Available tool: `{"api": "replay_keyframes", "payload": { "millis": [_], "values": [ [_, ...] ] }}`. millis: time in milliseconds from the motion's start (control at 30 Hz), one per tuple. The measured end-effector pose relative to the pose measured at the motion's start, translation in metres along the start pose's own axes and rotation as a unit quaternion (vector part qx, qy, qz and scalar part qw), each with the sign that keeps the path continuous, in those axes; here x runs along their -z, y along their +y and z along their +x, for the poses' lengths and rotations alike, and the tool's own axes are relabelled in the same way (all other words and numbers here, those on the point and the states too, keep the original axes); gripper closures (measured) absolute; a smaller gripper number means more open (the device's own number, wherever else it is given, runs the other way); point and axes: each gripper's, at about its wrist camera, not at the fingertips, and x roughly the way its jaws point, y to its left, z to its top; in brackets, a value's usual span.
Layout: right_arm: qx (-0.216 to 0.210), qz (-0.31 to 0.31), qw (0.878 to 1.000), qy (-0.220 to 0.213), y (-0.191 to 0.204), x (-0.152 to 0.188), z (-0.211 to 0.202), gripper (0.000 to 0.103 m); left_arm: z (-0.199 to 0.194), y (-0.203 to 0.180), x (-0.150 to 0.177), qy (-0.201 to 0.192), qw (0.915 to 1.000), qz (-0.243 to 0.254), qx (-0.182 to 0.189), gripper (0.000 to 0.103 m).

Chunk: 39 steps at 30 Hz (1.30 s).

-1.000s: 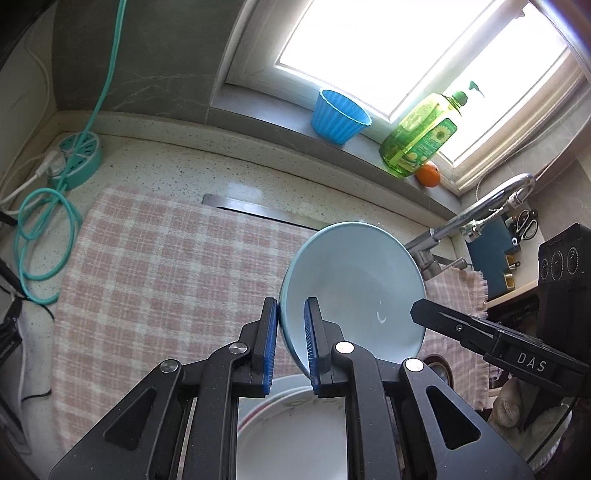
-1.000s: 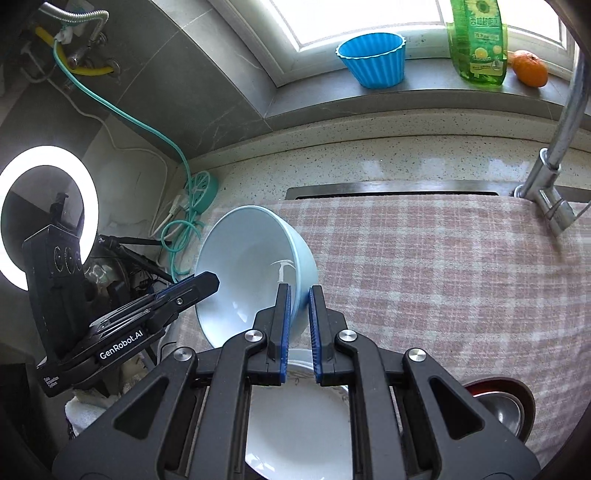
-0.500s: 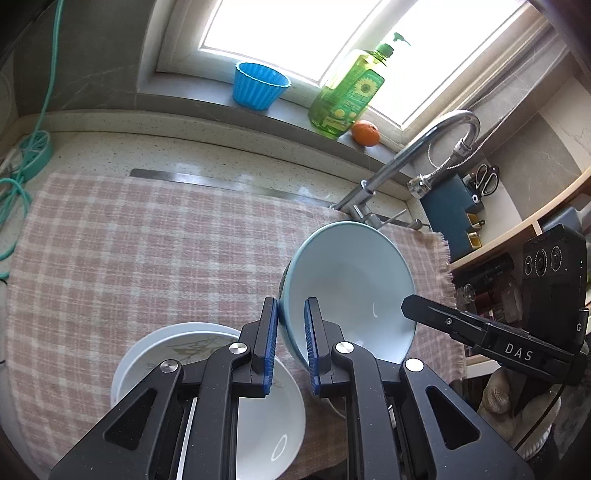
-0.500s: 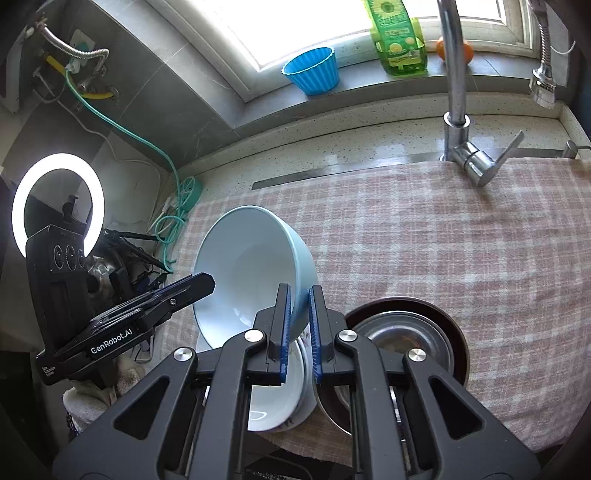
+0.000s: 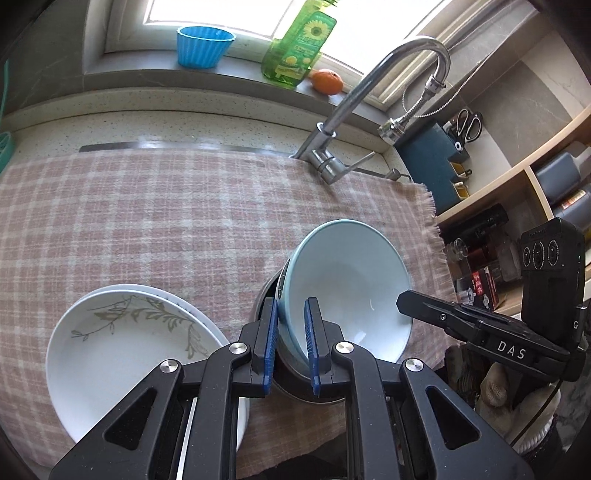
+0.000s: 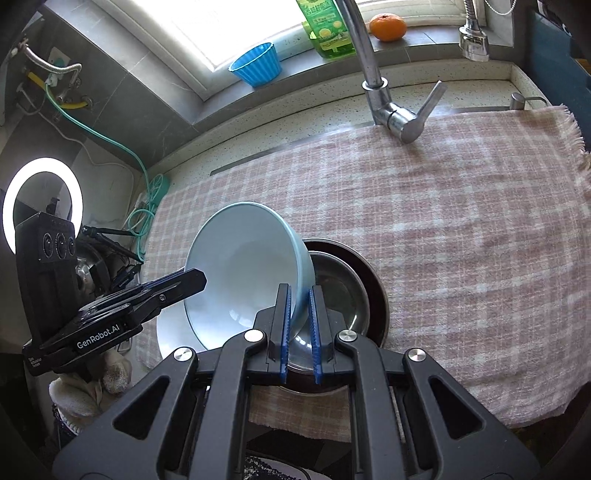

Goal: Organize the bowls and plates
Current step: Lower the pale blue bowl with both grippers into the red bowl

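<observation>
Checked cloth [image 5: 147, 206] below; both tools pinch blue bowl's [image 5: 351, 280] rim.

Speckled stone countertop [image 5: 155, 122], covered largely by pink-and-white checked cloth [image 5: 147, 221]. Dark grey tiled wall [image 6: 122, 85] behind, with bright daylit window [image 5: 221, 14] above grey stone sill [image 5: 147, 74]. Curved chrome tap [image 5: 373, 81] at rear edge of cloth. Open wooden shelving [image 5: 517, 177] to right. Glowing white ring light [image 6: 40, 203] to left.
</observation>
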Motion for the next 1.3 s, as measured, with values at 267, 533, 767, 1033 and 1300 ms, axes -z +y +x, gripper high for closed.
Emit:
{"api": "replay_keyframes", "payload": {
  "millis": [267, 533, 767, 1033, 1300],
  "values": [
    [0.008, 0.013, 1.000, 0.010, -0.024, 0.017, 0.005, 0.093, 0.016, -0.009, 0.013, 0.024, 0.9997, 0.007, -0.001, 0.090],
    [0.015, 0.013, 1.000, 0.018, -0.031, 0.023, 0.018, 0.093, 0.028, -0.008, 0.019, 0.034, 0.9993, 0.001, -0.015, 0.090],
    [0.021, 0.005, 1.000, 0.022, -0.031, 0.024, 0.026, 0.093, 0.033, -0.007, 0.020, 0.037, 0.9990, -0.002, -0.026, 0.090],
    [0.027, -0.005, 0.999, 0.025, -0.029, 0.025, 0.030, 0.093, 0.035, -0.007, 0.021, 0.036, 0.9988, -0.002, -0.033, 0.090],
    [0.041, -0.028, 0.998, 0.025, -0.022, 0.023, 0.031, 0.091, 0.036, -0.006, 0.022, 0.038, 0.9986, 0.000, -0.036, 0.090]
  ]
}}
